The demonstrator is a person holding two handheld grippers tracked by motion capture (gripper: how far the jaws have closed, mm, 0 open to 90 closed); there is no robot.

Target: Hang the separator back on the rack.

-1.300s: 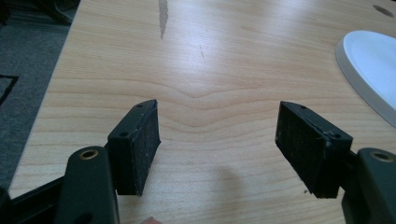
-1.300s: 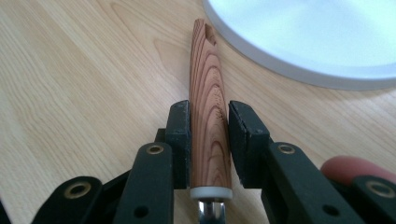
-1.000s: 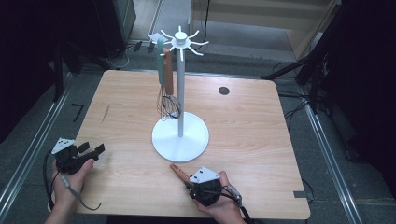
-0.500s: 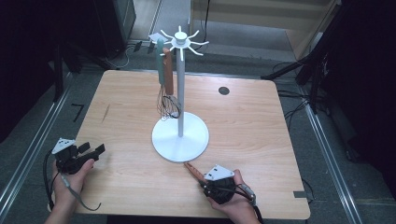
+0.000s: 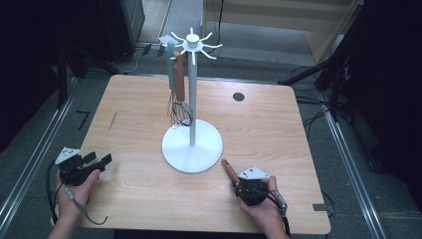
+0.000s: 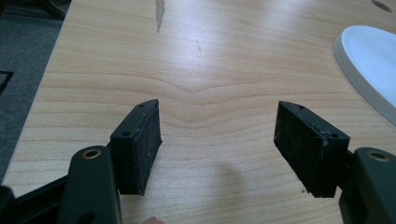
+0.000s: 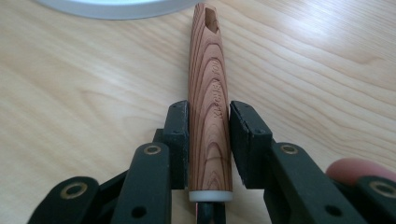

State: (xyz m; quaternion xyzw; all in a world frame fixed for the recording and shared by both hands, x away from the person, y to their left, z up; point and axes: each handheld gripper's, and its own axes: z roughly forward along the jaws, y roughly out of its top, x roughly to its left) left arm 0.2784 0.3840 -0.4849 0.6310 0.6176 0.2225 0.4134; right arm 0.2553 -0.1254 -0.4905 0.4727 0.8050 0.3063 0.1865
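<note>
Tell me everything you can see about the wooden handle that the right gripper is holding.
The wooden handle is a slim, rounded stick of reddish-brown wood with strong grain, a slot cut through its far tip, faint lettering along one side and a pale ring at its near end. The right gripper has its jaws shut on its lower part. It lies low over the table, pointing toward the white stand base, its tip just short of it. What the handle belongs to is hidden behind the jaws.
</note>
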